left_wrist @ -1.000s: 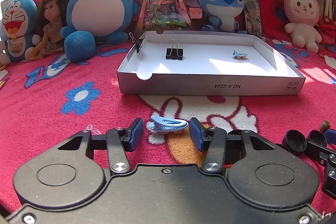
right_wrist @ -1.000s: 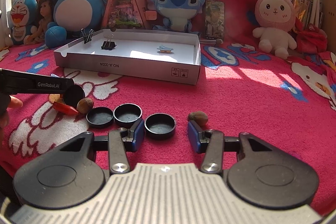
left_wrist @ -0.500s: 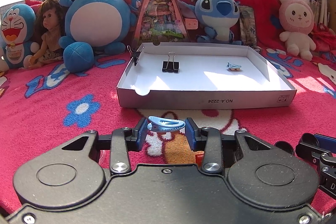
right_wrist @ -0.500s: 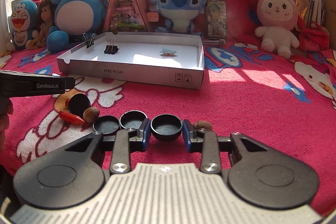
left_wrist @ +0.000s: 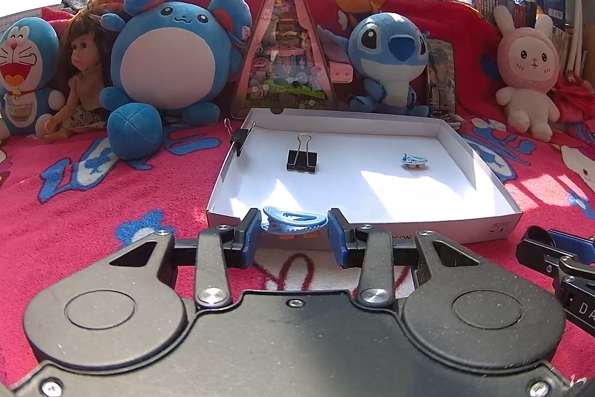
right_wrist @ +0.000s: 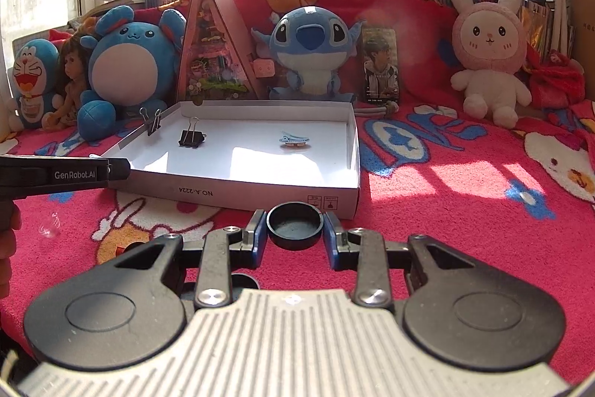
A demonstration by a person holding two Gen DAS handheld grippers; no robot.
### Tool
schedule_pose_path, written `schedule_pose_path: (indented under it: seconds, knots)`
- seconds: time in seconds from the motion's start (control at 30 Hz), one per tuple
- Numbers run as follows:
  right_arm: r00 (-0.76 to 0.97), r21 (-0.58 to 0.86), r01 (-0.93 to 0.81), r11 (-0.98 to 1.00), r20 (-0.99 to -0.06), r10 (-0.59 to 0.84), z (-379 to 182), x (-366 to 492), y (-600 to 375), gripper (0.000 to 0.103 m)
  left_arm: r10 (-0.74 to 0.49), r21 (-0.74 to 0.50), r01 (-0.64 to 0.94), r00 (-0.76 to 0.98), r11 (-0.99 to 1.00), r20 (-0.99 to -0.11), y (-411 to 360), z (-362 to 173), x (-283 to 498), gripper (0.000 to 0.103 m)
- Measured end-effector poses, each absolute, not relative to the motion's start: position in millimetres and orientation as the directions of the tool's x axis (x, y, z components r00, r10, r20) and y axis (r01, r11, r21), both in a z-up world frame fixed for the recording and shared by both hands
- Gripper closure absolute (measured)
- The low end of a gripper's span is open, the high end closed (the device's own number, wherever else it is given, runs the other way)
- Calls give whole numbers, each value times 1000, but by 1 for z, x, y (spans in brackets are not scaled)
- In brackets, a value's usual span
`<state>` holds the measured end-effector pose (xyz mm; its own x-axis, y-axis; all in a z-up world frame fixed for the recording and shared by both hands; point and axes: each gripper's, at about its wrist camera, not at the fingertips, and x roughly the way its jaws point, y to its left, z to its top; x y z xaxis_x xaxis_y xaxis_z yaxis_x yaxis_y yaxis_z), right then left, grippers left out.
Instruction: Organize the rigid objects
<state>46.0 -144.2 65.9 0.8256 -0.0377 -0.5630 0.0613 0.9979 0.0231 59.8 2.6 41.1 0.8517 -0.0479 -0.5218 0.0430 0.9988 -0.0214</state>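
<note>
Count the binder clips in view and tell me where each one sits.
2. One binder clip lies on the floor of the white box, left of centre. The other is clamped on the box's left wall, far end. None seen elsewhere.

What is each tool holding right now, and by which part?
Left tool: blue hair clip, pinched at its two ends. Right tool: black cap, pinched across its round side wall.

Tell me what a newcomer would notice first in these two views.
Probably the row of plush toys, with the big blue round one at the back left. Next, the white cardboard tray mid-scene on the red blanket. Up close, the left hand-held gripper clamps a blue hair clip and the right hand-held gripper a black cap.
</note>
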Motion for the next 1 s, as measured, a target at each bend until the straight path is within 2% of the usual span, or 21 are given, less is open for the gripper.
schedule_pose_path:
  seconds: [0.53,1.0]
  knots:
    - [829,55,97,994,-557,-50,72,95,-156,66,-81,-82,45,858,996,-507,16,55,101,66]
    - [831,38,89,995,-554,-53,62,121,-158,66,-109,-135,42,832,990,-544,24,44,134,66]
